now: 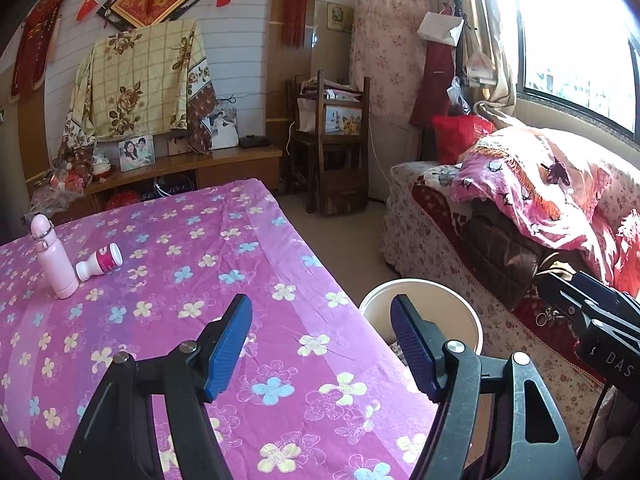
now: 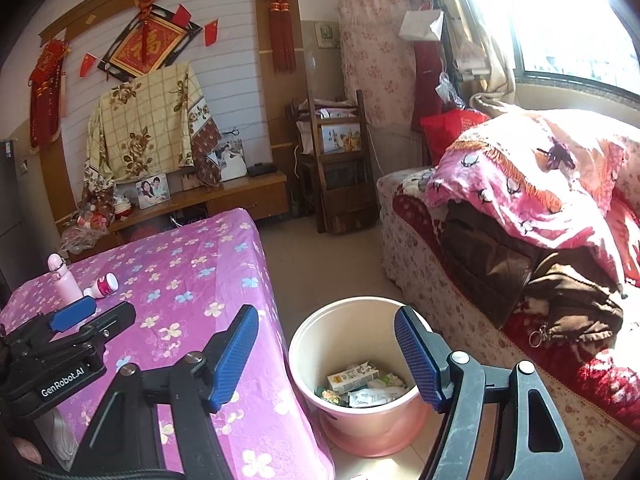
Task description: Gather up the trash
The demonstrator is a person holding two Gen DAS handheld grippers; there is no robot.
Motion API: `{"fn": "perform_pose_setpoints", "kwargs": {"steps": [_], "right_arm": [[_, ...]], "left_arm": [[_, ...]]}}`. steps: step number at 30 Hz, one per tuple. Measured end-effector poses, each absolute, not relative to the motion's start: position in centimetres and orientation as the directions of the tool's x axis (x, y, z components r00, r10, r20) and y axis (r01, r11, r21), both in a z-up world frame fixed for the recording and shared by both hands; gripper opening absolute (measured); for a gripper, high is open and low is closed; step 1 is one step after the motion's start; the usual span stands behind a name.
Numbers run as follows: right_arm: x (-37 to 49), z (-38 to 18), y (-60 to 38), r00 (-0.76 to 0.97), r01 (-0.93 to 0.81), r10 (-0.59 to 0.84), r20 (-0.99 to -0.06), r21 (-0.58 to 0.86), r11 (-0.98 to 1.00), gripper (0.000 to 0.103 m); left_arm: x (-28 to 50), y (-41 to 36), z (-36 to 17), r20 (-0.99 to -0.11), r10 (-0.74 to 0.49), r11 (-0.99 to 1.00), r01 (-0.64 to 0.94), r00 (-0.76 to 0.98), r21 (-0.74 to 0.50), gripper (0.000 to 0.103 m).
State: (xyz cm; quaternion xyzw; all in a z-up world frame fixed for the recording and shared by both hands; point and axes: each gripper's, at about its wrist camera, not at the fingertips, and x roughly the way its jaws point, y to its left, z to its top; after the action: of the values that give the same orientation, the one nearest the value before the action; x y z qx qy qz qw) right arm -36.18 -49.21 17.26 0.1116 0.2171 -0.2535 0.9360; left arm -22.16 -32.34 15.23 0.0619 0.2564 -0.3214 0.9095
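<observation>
Below the right hand-held gripper (image 2: 326, 360), spread and empty, the round pink plastic bin (image 2: 304, 344) holds cartons; the left hand-held gripper (image 1: 320, 344), also spread, should approach the small toppled white-and-magenta bottle (image 1: 100, 261) at the bench's (image 1: 280, 264) left, squarely across its body.

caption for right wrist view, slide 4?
Open right gripper above pink trash bucket holding cartons and wrappers, beside the floral-clothed table.

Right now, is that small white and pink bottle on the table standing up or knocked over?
Knocked over. The small bottle lies on its side on the purple flowered tablecloth, right beside the tall pink flask, which stands upright.
</observation>
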Motion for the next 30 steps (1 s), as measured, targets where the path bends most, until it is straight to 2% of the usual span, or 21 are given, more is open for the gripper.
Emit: {"fn": "perform_pose_setpoints", "kwargs": {"steps": [30], "right_arm": [[-36.5,18.2,-47.4,0.773,0.519,-0.438,-0.459,0.062,0.853,0.074]], "left_arm": [[-23.6,-31.3,15.8,-0.485,-0.581,0.772,0.631,0.653,-0.074,0.072]]}}
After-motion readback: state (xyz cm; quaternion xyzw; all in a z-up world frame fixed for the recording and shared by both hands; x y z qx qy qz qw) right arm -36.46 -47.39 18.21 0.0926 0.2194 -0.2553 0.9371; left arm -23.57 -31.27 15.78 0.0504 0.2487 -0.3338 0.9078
